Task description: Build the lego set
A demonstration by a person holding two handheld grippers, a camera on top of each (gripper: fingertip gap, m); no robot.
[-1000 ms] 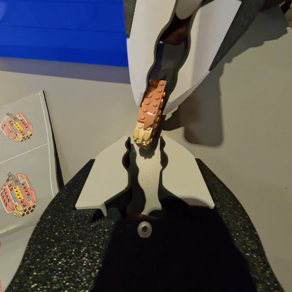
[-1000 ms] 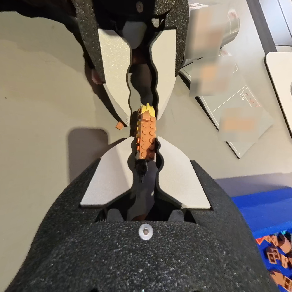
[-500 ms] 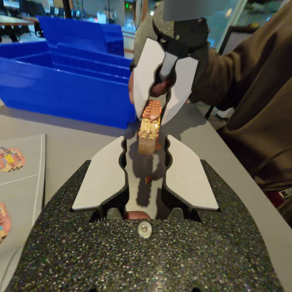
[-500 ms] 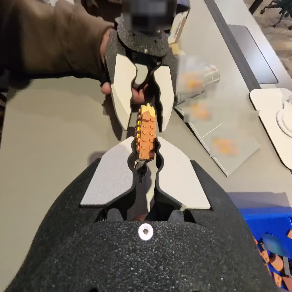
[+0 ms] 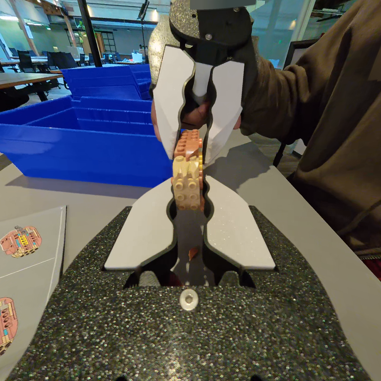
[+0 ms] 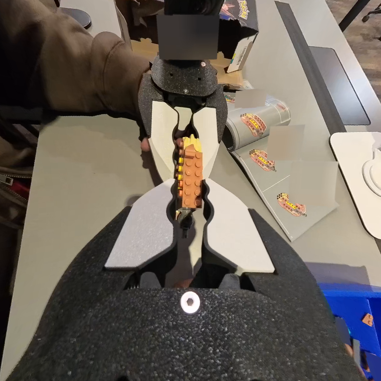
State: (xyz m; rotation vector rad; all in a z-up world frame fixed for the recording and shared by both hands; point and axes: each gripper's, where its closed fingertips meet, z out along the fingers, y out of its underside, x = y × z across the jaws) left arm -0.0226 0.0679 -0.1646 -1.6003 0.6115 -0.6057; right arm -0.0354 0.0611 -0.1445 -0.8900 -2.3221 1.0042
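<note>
While you hold both grippers nose to nose above the grey table [image 5: 288, 206], the instruction booklet [image 5: 31, 247] lies open at your far left, its pages showing coloured build diagrams. Behind it sits a blue bin [image 5: 82, 148]. At centre, the lego build [image 5: 187, 179] hangs in the air between the two tools. Your left gripper [image 5: 188, 198] has its jaws closed around the tan studded end. Your right gripper [image 6: 188, 195] pinches the brown studded end, a small dark grey part poking out behind its fingertips. A loose brown piece [image 5: 193, 252] rests on the table under the left gripper. To the right, your brown sleeve [image 5: 309, 103] reaches in behind the right gripper.
</note>
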